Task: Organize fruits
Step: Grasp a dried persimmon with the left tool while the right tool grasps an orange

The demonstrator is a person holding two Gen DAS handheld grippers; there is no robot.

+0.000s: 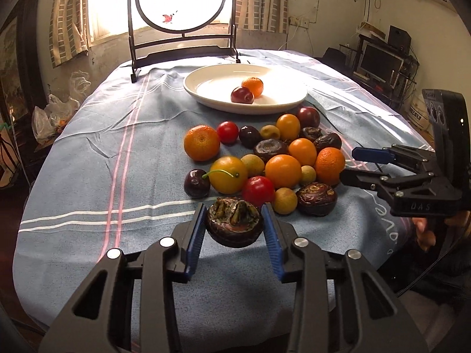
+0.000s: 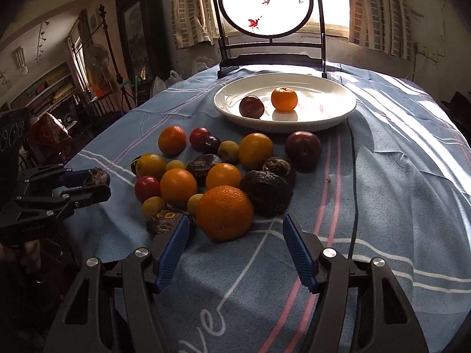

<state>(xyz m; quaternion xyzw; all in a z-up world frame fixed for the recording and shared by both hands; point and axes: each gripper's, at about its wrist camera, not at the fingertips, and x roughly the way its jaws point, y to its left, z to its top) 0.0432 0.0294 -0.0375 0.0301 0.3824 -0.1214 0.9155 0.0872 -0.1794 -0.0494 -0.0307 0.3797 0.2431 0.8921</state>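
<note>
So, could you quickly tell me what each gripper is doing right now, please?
Left gripper: shut on a dark brown fruit.
Right gripper: open, holding nothing.

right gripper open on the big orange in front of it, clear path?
Probably yes. The right gripper is open, and the orange sits just ahead between its fingers with bare cloth before it. A dark fruit crowds the left finger and may get nudged.

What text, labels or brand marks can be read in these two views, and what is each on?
"DAS": raised letters on the black body of the right gripper, seen from the left wrist view.
"ove": end of a white cursive word on the blue tablecloth, near edge; its start is cut off.
Box at far right in the left wrist view: print too blurred to read.
Round screen: painted bird and leaves, no lettering.
</note>
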